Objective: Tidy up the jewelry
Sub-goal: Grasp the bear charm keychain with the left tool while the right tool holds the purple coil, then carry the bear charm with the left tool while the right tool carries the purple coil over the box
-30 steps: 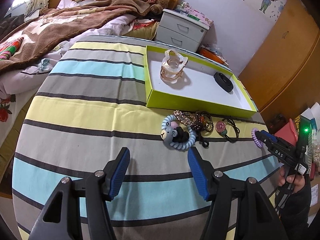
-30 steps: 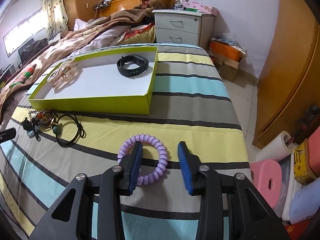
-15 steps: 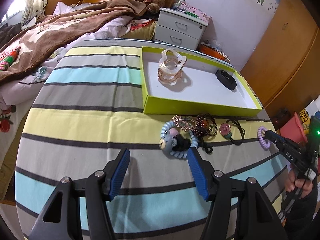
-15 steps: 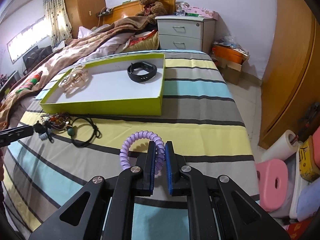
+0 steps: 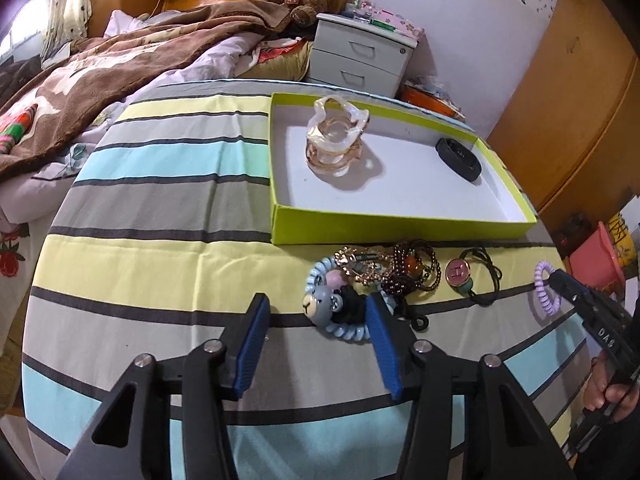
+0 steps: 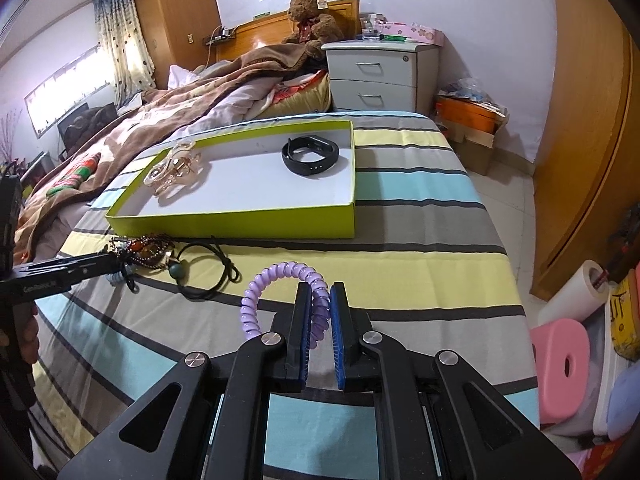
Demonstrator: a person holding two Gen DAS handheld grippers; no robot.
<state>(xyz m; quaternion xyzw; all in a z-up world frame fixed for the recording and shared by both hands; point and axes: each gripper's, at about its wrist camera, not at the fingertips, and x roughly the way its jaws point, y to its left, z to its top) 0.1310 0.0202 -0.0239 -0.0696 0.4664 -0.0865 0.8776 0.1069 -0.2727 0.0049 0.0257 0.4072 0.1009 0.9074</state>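
Observation:
My right gripper (image 6: 319,300) is shut on a purple coil hair tie (image 6: 276,280) and holds it upright just above the striped cloth; the tie also shows in the left wrist view (image 5: 544,292). My left gripper (image 5: 318,320) is open, its jaws around a blue coil tie with a bear charm (image 5: 332,308). Beside it lie a gold chain (image 5: 360,266), a dark bead bracelet (image 5: 412,268) and a black cord with a pink disc (image 5: 458,272). The green tray (image 5: 400,230) holds a clear hair claw (image 5: 336,144) and a black band (image 5: 458,158).
The striped cloth (image 5: 160,240) covers the table. A bed with a brown blanket (image 5: 100,76) lies at the left. A grey nightstand (image 6: 380,76) stands behind. A wooden wardrobe (image 6: 592,120), a pink stool (image 6: 560,356) and a paper roll (image 6: 576,292) are at the right.
My right gripper closed on the purple coil tie and lifted it upright off the cloth. My left gripper moved forward, bringing its open jaws around the blue bear tie.

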